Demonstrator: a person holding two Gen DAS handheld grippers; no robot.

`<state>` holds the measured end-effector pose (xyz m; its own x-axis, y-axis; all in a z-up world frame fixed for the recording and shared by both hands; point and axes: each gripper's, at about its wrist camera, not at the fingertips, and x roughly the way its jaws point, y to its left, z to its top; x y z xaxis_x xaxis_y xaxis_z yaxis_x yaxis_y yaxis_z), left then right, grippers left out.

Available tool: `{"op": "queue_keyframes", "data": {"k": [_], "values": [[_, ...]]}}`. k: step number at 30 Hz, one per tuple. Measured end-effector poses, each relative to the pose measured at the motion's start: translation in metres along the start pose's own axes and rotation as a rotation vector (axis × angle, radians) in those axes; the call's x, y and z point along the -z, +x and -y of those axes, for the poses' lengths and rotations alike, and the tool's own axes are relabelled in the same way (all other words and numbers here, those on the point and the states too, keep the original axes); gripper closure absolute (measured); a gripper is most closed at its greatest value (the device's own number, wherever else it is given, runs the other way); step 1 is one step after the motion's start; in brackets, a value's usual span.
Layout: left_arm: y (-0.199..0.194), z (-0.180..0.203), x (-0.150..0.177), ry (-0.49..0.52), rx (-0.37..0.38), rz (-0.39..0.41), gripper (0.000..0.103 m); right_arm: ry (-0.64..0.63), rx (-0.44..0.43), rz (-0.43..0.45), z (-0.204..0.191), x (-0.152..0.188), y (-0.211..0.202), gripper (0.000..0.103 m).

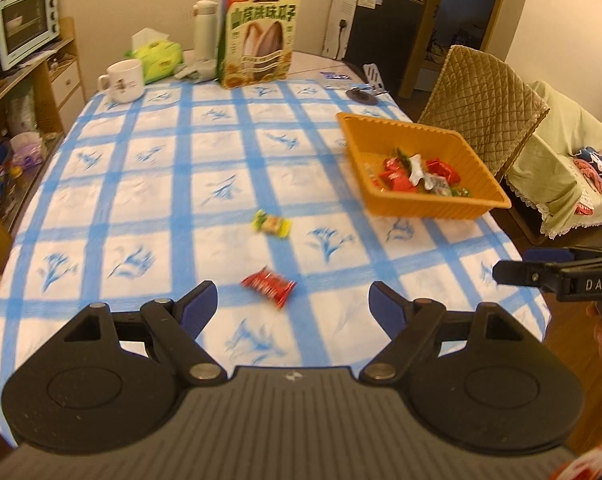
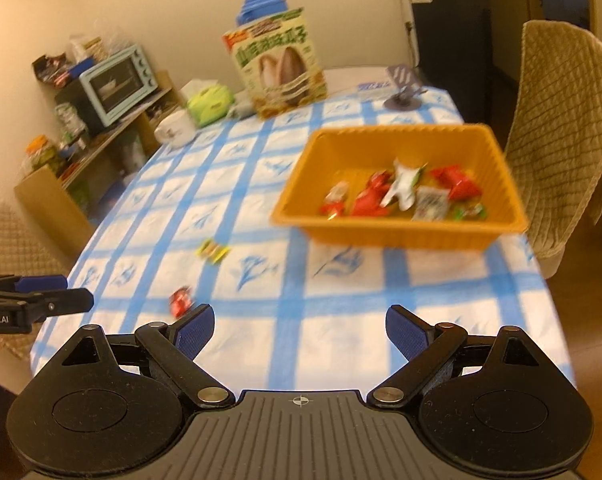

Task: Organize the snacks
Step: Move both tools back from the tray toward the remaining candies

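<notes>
An orange tray with several wrapped snacks stands at the table's right side. A red snack packet lies on the blue-checked cloth near the front. A yellow-green candy lies a little beyond it. My left gripper is open and empty, with the red packet just ahead between its fingertips. My right gripper is open and empty above the cloth, in front of the tray. Each gripper shows at the edge of the other's view.
A white mug, a green tissue pack, a white flask and a large sunflower-seed bag stand at the far end. A padded chair stands by the right edge. Shelves with an oven are on the left.
</notes>
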<state>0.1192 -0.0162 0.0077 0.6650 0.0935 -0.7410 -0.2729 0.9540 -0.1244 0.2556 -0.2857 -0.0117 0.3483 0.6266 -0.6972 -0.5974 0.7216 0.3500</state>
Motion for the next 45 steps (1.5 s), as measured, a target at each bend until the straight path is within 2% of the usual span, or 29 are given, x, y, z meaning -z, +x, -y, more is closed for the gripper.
{"op": "queue_keyframes", "data": {"k": [8, 21, 33, 45], "values": [[-0.023, -0.032, 0.026, -0.022, -0.016, -0.011, 0.021, -0.022, -0.044, -0.056, -0.044, 0.028, 0.011, 0.011], [-0.034, -0.066, 0.053, -0.032, -0.062, -0.041, 0.021, -0.076, -0.052, -0.092, -0.100, 0.051, 0.038, 0.011], [-0.026, -0.082, 0.066, -0.044, -0.083, -0.086, 0.022, -0.117, -0.051, -0.136, -0.119, 0.059, 0.066, 0.011], [-0.008, -0.085, 0.064, -0.042, -0.078, -0.119, 0.022, -0.167, -0.050, -0.155, -0.126, 0.049, 0.092, 0.011]]}}
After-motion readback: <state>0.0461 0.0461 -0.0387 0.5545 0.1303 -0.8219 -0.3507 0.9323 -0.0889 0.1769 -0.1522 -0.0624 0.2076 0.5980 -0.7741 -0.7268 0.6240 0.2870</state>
